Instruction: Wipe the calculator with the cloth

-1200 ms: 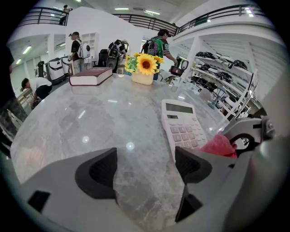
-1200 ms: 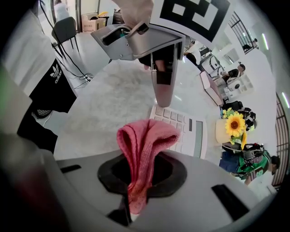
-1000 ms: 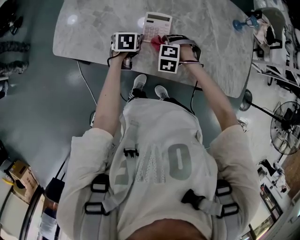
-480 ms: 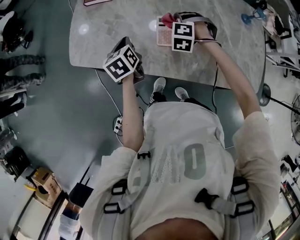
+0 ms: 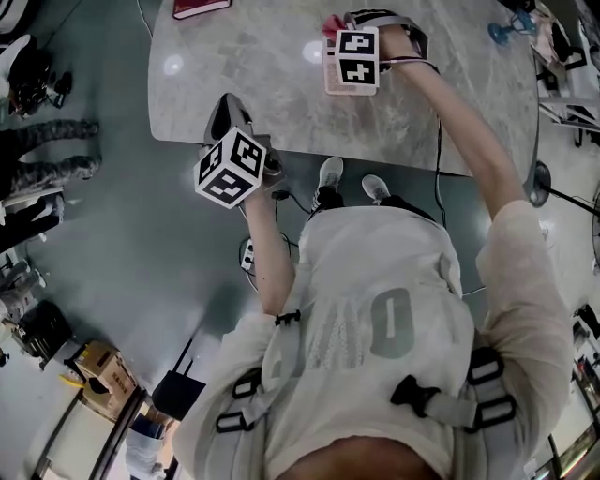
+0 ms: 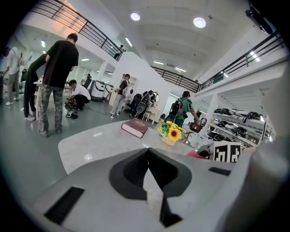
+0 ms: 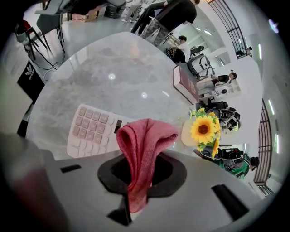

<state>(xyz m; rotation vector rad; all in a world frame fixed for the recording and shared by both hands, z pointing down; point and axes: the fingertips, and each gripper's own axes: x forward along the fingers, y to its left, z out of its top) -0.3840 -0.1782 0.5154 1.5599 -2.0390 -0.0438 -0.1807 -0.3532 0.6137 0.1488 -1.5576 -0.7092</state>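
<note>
Grey marbled table (image 5: 262,75) fills my head view. My right gripper (image 5: 336,33) sits over the calculator (image 5: 331,84), with the red cloth (image 5: 332,22) at its tip. My left gripper (image 5: 228,111) hangs by the table's near edge.

In the left gripper view, its jaws have just been closing and now meet with nothing between them. A book (image 6: 135,127) lies beyond.

In the right gripper view, the jaws are clenched on the folded cloth. The calculator lies just behind it, with sunflowers (image 7: 204,129) alongside.
</note>
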